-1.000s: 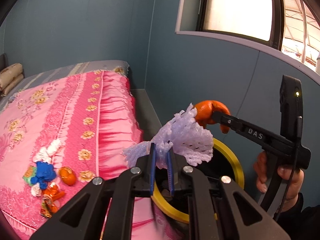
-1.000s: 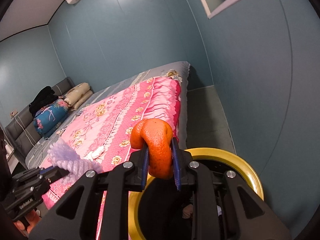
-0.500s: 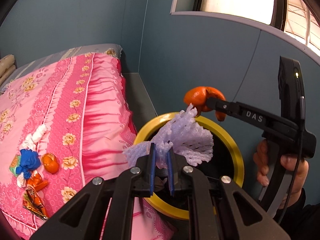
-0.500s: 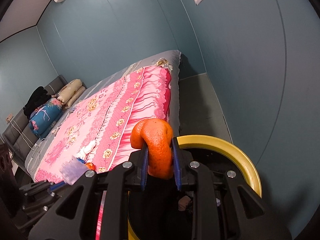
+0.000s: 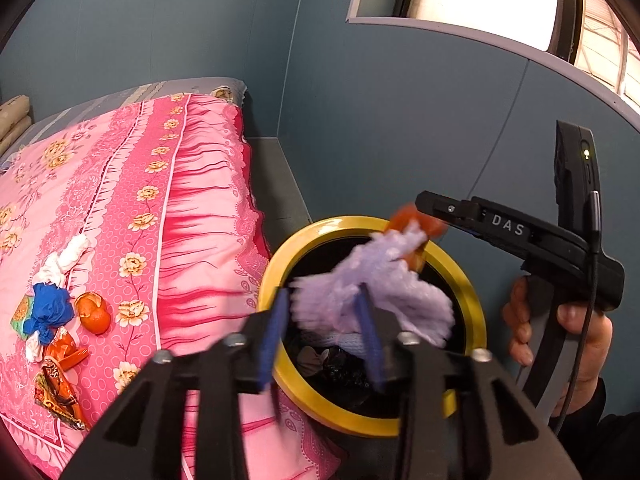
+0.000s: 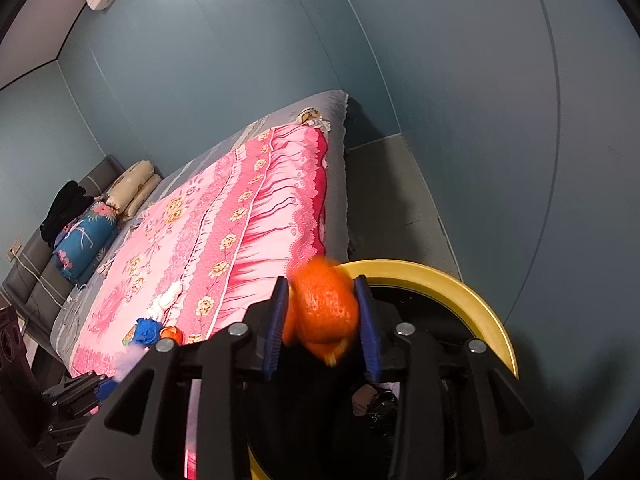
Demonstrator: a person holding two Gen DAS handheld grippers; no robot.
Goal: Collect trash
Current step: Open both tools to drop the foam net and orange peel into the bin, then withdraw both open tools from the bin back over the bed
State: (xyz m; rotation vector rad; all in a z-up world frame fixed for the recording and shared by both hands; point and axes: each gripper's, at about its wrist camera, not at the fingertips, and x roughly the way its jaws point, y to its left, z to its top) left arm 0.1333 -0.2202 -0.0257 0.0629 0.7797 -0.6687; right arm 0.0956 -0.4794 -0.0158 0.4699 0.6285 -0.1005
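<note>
The letters "DAS" are showing in white on the side of the right gripper (image 5: 434,220), at the right of the left wrist view; no other writing is readable, and the print on the snack wrapper (image 5: 56,392) at the lower left is too small to make out.

The left gripper (image 5: 322,328) is opening at the bottom centre of its view, its blue pads standing apart with the purple foam net (image 5: 372,292) blurred between them; the net's long axis is running from lower left toward upper right, its far tip reaching the orange peel (image 5: 416,232). Whether the pads are touching the net is hard to tell.

The right gripper (image 6: 322,320) is also opening at the lower centre of its view. The orange peel (image 6: 324,312) is sitting blurred between the spread pads, long axis roughly upright, curled end down.

Both pieces are hanging over the mouth of the yellow-rimmed trash bin (image 5: 276,276), which is standing against the pink floral bedspread (image 5: 168,216).

At the left edge of the left wrist view, white tissue (image 5: 64,260), a blue bag (image 5: 50,308) and another orange peel (image 5: 93,314) are lying clustered on the bedspread above the wrapper.
</note>
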